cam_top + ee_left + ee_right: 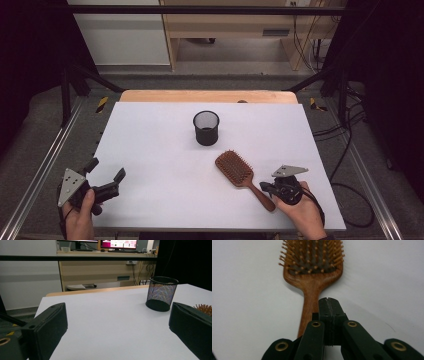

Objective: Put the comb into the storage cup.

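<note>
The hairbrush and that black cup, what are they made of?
The hairbrush looks like reddish-brown wood with a smooth, slightly glossy finish; grain shows on the handle, and its pale pins may be wood or bamboo. The black cup looks like metal wire mesh, since you can see through its wall.

High view overhead; gripper views low, sharing hairbrush (312, 267).

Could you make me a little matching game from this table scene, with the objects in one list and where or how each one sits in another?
Things:
1. mesh cup
2. hairbrush
3. left tongs
4. right tongs

States:
A. jaws spread wide, holding nothing
B. upright near the table's middle
C. jaws pressed together beside the wooden handle
D. flat on the table, bristles up

Pairs: 1-B, 2-D, 3-A, 4-C
</note>
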